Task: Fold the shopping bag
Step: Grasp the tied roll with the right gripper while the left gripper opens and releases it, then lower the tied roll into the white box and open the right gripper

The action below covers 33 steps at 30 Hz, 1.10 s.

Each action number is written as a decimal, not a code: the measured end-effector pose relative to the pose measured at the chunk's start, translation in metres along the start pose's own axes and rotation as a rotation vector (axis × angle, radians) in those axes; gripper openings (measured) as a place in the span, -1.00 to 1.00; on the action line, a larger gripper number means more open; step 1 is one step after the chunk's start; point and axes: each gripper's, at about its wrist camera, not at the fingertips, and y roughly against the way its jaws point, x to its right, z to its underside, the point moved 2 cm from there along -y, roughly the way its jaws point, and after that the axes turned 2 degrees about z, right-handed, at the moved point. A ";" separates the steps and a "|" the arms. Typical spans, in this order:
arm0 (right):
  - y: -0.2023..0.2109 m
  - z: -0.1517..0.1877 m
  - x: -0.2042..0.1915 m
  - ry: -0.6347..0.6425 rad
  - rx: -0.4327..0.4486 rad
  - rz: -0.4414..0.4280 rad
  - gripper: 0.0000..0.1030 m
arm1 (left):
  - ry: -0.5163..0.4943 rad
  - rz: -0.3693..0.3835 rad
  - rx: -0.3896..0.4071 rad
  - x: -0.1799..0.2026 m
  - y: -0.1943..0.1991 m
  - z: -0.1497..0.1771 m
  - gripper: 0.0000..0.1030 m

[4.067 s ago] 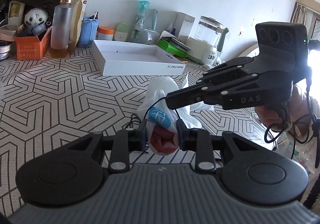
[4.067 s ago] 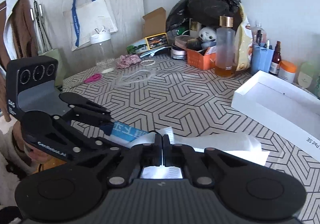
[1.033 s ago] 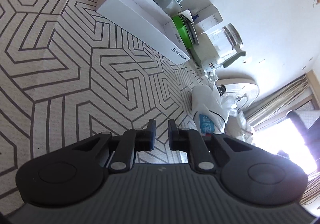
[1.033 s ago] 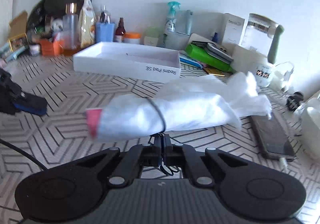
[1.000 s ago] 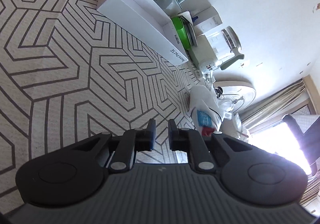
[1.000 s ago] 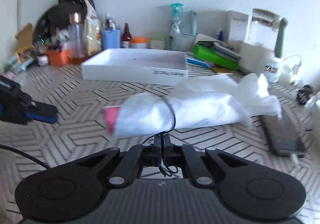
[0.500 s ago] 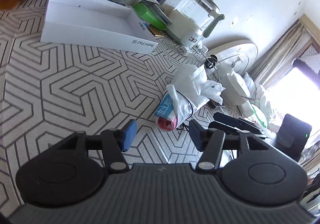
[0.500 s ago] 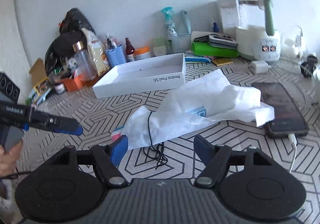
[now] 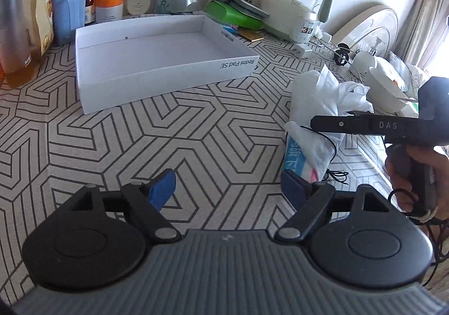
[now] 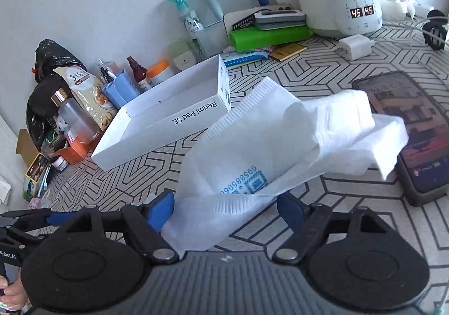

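The bag (image 9: 314,118) is white with blue print and lies rolled up on the table (image 9: 196,129). A thin black cord is looped around it. The bag sits in front of the white box (image 9: 157,62), off to its right in the left view, and its loose end reaches toward the phone (image 10: 415,129).

The left gripper (image 9: 228,185) hangs above the table. Its blue fingers (image 9: 162,188) stand wide and are opening more. Nothing is between them. The bag's red and blue end is just beside the right finger, but I cannot tell if they touch.

The right gripper (image 10: 226,208) is wide too. In its own view the bag (image 10: 269,141) lies between its fingers (image 10: 160,211). The left finger is right at the bag's edge, and the other finger is apart from it. They do not squeeze the bag. In the left view the right gripper (image 9: 320,121) reaches over the bag from the right, and a hand (image 9: 421,174) holds its handle.

Bottles, a blue cup, a green case and a kettle stand along the wall behind the box.
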 end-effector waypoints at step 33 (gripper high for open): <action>-0.132 -0.114 -0.124 -0.367 0.152 -0.072 -0.04 | 0.209 -0.323 0.298 -0.100 0.055 -0.077 0.59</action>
